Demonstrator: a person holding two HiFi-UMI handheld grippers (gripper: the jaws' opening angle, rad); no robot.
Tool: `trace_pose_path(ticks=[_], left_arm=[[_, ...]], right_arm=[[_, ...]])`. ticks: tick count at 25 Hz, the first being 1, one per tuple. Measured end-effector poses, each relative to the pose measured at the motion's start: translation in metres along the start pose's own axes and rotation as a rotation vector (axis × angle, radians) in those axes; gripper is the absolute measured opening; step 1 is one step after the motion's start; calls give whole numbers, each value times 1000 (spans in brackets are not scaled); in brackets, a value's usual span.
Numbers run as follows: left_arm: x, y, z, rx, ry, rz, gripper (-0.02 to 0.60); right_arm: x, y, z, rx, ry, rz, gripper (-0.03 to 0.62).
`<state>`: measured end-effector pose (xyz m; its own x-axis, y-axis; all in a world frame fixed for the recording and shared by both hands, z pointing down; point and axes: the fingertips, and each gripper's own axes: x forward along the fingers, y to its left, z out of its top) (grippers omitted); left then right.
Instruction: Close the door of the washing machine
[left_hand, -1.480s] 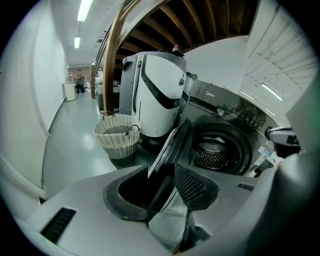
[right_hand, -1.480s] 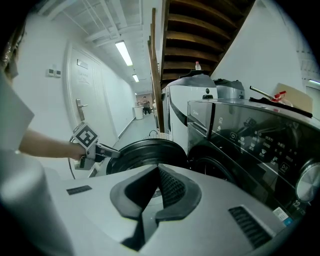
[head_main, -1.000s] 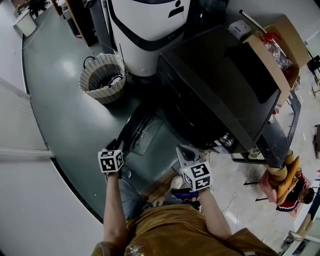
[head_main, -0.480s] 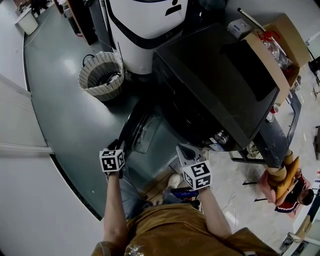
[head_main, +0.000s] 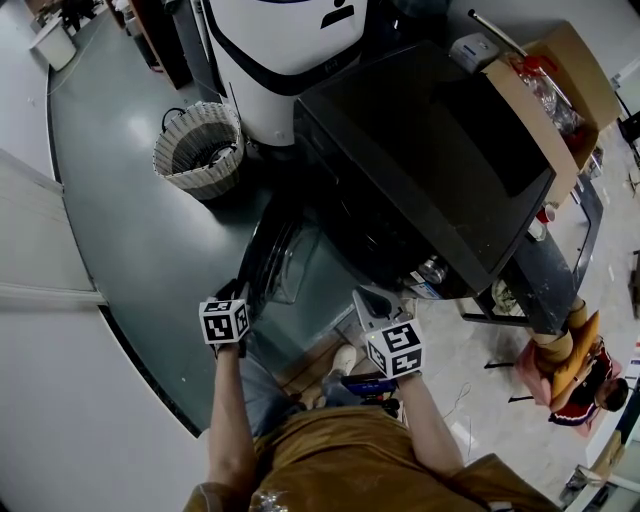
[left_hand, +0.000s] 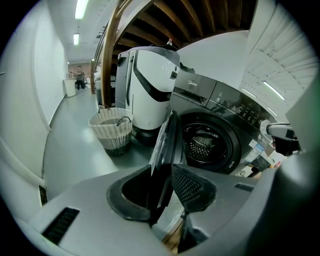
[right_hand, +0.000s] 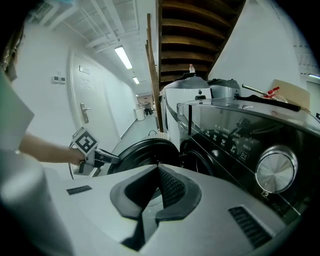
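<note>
The black washing machine (head_main: 420, 150) stands with its round door (head_main: 270, 265) swung out to the left. In the left gripper view the door (left_hand: 167, 145) shows edge-on, and the drum (left_hand: 205, 145) lies bare behind it. My left gripper (head_main: 238, 290) is at the door's outer rim. Its jaws (left_hand: 167, 172) are closing with the rim between them, and I see no firm press. My right gripper (head_main: 365, 298) hangs in front of the machine, shut (right_hand: 158, 167) and holding nothing. Its view shows the door (right_hand: 145, 150) and the left gripper (right_hand: 100, 156) at the rim.
A wicker basket (head_main: 198, 150) stands on the floor left of the machine, beside a white appliance (head_main: 280, 50). A cardboard box (head_main: 560, 80) sits at the machine's far side. A pale wall runs along the left. A person sits at the lower right (head_main: 580, 375).
The door has swung a little toward the machine, with the left gripper moving along at its rim. The right gripper has drifted slightly and stays shut.
</note>
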<state>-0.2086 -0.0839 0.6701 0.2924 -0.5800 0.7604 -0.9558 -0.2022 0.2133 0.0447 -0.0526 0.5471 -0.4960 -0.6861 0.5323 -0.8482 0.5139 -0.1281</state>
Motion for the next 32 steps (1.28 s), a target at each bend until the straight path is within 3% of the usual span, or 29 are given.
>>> trace_pose_path(ticks=[32], left_arm=[[6,-70,-18,41,52,-47,121]], right_arm=[[-46,-42,-17,62,-40,-53,12]])
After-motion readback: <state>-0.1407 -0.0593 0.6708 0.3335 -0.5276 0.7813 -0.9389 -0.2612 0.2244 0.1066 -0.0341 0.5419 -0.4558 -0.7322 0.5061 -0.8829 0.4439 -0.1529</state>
